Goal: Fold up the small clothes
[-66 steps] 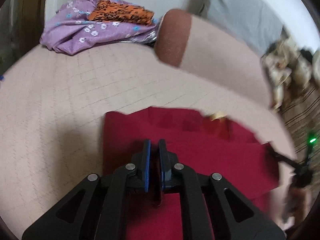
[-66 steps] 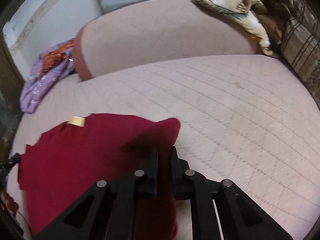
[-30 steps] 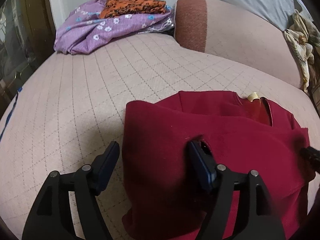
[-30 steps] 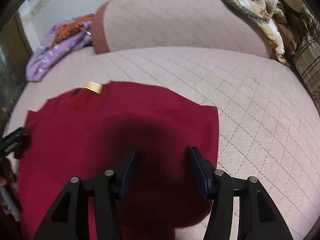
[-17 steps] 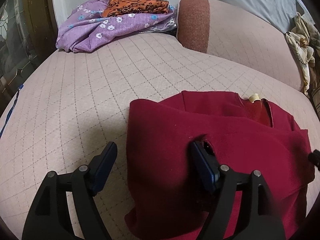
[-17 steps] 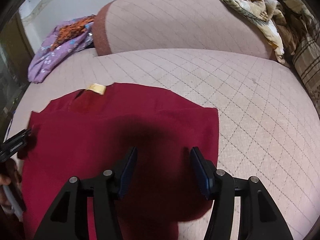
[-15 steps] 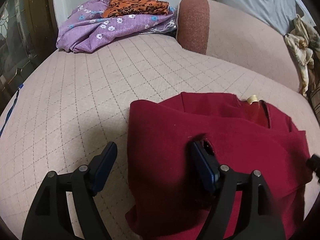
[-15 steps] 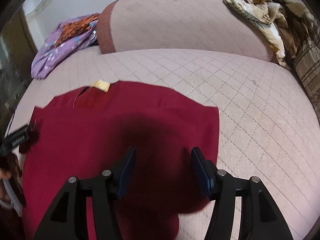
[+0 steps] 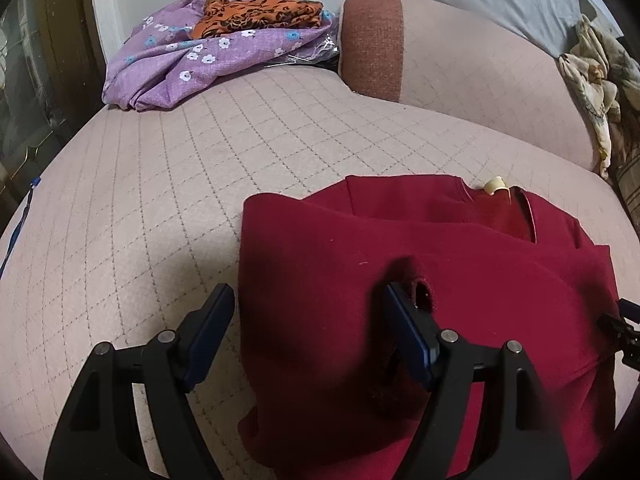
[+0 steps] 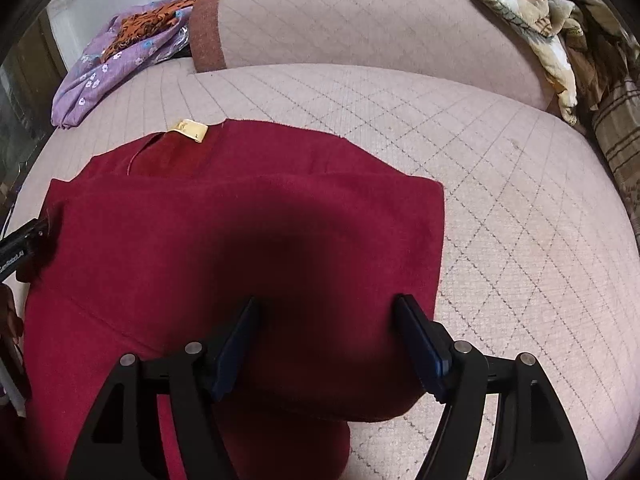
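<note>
A dark red garment (image 9: 420, 280) lies folded over on the quilted pink bed cover (image 9: 160, 184), its neckline and cream label (image 9: 495, 185) at the far edge. My left gripper (image 9: 308, 300) is open above the garment's left edge; its right finger (image 9: 408, 336) rests against the cloth. In the right wrist view the same garment (image 10: 240, 220) with its label (image 10: 190, 130) fills the lower left. My right gripper (image 10: 326, 308) is open and empty above the garment's right part, near its right edge.
A purple flowered cloth (image 9: 192, 52) with an orange patterned piece (image 9: 256, 12) on it lies at the back left. A long pink bolster (image 10: 360, 24) runs along the back. A crumpled patterned blanket (image 10: 540, 20) is at the back right.
Both grippers, shut on the red cloth 2.2 s ago, have let go and stand open. The upper layer now lies flat. Both have since drawn back slightly.
</note>
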A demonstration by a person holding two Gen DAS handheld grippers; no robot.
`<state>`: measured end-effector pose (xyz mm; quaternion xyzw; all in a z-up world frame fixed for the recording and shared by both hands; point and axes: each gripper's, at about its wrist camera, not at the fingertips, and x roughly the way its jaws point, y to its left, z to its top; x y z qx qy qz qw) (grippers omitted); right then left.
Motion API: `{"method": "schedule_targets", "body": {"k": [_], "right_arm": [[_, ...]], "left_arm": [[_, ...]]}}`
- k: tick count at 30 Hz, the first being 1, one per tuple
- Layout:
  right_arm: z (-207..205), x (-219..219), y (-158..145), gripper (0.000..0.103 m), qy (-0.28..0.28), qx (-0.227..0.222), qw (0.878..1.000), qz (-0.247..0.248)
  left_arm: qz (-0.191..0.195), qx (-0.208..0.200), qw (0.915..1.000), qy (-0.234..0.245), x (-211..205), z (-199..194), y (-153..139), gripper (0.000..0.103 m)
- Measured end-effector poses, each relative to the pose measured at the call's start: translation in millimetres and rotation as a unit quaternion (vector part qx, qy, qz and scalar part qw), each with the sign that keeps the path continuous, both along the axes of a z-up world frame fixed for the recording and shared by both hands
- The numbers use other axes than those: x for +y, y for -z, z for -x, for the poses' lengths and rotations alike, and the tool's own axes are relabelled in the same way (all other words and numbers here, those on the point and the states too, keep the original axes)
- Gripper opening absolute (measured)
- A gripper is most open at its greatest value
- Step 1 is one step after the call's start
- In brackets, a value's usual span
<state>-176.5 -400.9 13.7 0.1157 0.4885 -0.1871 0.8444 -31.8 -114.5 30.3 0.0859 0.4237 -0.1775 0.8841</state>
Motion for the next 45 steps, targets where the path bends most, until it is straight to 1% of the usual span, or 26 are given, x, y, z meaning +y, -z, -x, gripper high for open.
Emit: {"method": "schedule_targets", "body": {"k": [2,5,7,9,11,14,16,20,23,29,31,36,40,45], "right_arm": [[2.0,3.7,-3.4,0.073,-0.002,-0.002,1.000,0.008],[6.4,7.6,-9.2,0.073,-0.004,-0.013,1.000,-0.005],[7.8,10.0,-9.2,0.073,-0.006,-0.012,1.000,-0.004],[6.3,11.1,-3.5,0.073,-0.004,-0.004,1.000,0.003],[8.5,11.0,-3.0,0.073,0.001,-0.009,1.000,0.001],[18.6,13.9,-14.8,0.073,0.010,-0.024,1.000,-0.003],[25.2,20.2,-26.6,0.073,0.005,-0.038,0.999,-0.005],[48.3,37.5,-53.0,0.073,0.011,-0.069,0.998,0.007],[62.2,49.8,-60.7,0.073,0.013,-0.077,0.997,0.001],[92.2,73.5,-70.4,0.073,0.004,-0.082,0.997,0.003],[101.8,78.5,-73.1,0.073,0.006,-0.086,0.996,0.003],[130.0,89.4,-75.6,0.073,0.011,-0.086,0.996,0.003],[160.1,90.9,-69.8,0.073,0.017,-0.081,0.997,-0.007],[197.4,82.4,-48.9,0.074,0.032,-0.058,0.997,-0.030]], "left_arm": [[0.001,-0.003,1.0000,0.000,2.2,2.9,-3.0,0.076],[0.013,-0.010,0.9999,0.004,7.1,15.1,-11.6,0.076],[0.023,-0.008,0.9997,0.008,9.5,23.5,-17.1,0.076],[0.039,0.000,0.9991,0.014,10.3,37.2,-27.1,0.076],[0.049,-0.009,0.9986,0.020,9.6,53.0,-40.2,0.076],[0.062,-0.029,0.9974,0.022,14.6,80.5,-57.3,0.076],[0.066,-0.034,0.9968,0.029,18.2,98.7,-64.7,0.076],[0.059,-0.046,0.9963,0.042,26.8,134.1,-74.4,0.076],[0.066,-0.043,0.9957,0.049,38.1,156.6,-79.1,0.076],[0.080,-0.030,0.9952,0.049,60.8,182.7,-82.0,0.076],[0.087,-0.019,0.9948,0.050,67.7,189.0,-79.7,0.080],[0.073,-0.004,0.9956,0.059,74.3,203.8,-68.4,0.080],[0.069,0.018,0.9959,0.056,86.7,212.4,-55.1,0.080],[0.069,0.055,0.9952,0.042,102.1,214.9,-37.1,0.080]]}}
